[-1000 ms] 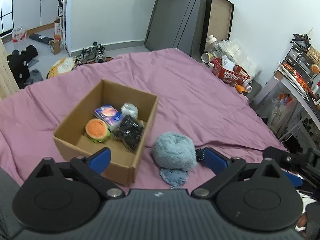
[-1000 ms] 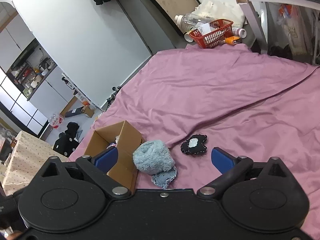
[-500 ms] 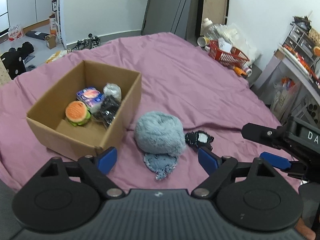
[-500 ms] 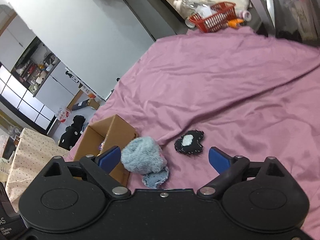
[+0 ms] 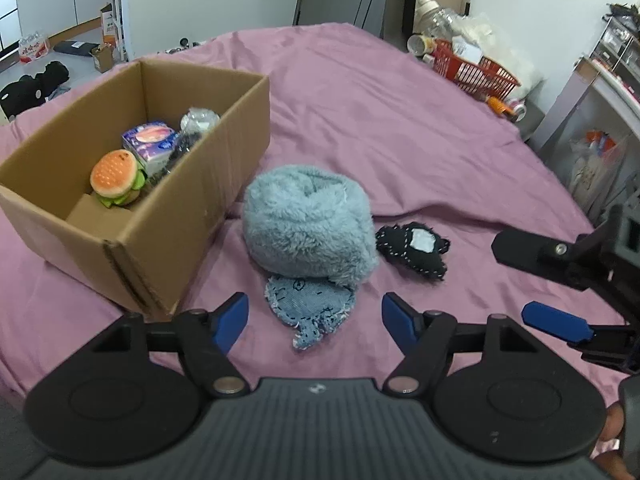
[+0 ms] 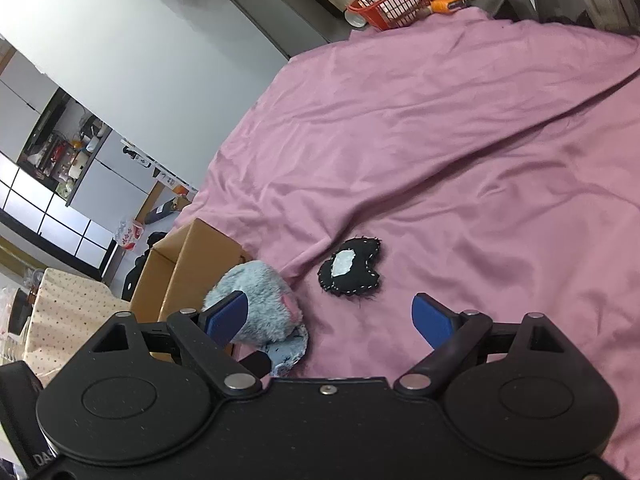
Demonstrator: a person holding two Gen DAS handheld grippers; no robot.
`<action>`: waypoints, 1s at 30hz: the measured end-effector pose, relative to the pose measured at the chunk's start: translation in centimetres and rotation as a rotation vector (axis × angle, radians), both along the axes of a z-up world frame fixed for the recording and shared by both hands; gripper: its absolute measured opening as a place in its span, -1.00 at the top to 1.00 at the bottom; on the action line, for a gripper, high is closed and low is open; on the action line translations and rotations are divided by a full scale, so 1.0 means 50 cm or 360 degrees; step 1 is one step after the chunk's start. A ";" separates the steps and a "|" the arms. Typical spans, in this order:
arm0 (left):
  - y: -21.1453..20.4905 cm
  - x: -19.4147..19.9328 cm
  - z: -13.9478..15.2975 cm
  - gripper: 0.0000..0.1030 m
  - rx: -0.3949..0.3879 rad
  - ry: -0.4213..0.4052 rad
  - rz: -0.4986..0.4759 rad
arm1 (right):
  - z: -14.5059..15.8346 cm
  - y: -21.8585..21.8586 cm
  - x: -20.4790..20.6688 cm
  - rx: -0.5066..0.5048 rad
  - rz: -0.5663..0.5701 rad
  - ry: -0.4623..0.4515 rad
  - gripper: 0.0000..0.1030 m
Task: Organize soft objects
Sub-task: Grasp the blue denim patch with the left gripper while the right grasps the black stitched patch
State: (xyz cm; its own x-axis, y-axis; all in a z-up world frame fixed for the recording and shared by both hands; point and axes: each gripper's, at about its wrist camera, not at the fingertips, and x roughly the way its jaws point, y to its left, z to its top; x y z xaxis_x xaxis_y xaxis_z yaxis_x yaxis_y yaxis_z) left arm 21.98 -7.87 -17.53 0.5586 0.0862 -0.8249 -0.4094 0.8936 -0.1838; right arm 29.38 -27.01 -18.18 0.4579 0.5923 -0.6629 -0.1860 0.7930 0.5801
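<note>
Left wrist view:
- Left gripper (image 5: 315, 314), black frame with blue pads: jaws apart and just been closing, nothing between the pads; it hangs over the denim piece.
- Fluffy grey-blue plush bundle (image 5: 308, 222), rounded: lies on the mauve bedsheet (image 5: 400, 128), just beside the box's right wall.
- Pale blue frayed denim patch with dark stitching (image 5: 310, 302): flat on the sheet, its far edge tucked under the plush bundle.
- Small black felt plush with white stitching and a white patch (image 5: 412, 250): on the sheet, just right of the bundle, close to it (contact not clear).
- Open brown cardboard box (image 5: 172, 224): left of the bundle. Contents: burger-shaped soft toy, orange bun with green edge (image 5: 116, 176); purple-and-white soft packet (image 5: 150, 144); clear crinkled plastic bag (image 5: 198, 120); a dark item beside the packet (kind unclear).
- Right gripper (image 5: 556, 292), black with blue pad: enters from the right edge, above the sheet, apart from the black felt plush.
- Red plastic mesh basket (image 5: 472, 70): at the bed's far right edge, among bottles and clutter.

Right wrist view:
- Right gripper (image 6: 334, 320): jaws wide apart and just been closing a little, holding nothing.
- Black felt plush (image 6: 352, 266): on the sheet ahead of the open jaws, not between the pads.
- Plush bundle (image 6: 264, 296): behind the left-hand pad, the denim patch (image 6: 290, 350) below it.
- Cardboard box (image 6: 188, 268): left of the bundle, only its outer walls shown.
- Red basket (image 6: 400, 4): beyond the bed's far edge.
</note>
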 end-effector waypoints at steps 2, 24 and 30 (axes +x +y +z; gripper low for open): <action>-0.001 0.010 -0.015 -0.41 0.0007 0.0021 -0.0013 | -0.009 0.002 0.009 0.0012 -0.0010 0.0007 -0.74; 0.008 0.068 -0.088 0.09 0.0019 0.0113 -0.0009 | -0.099 0.086 0.087 -0.0199 0.0067 -0.0010 -0.14; 0.014 0.049 -0.057 0.13 -0.0029 0.0110 -0.0060 | -0.105 0.106 0.082 -0.0298 0.0089 -0.0042 0.40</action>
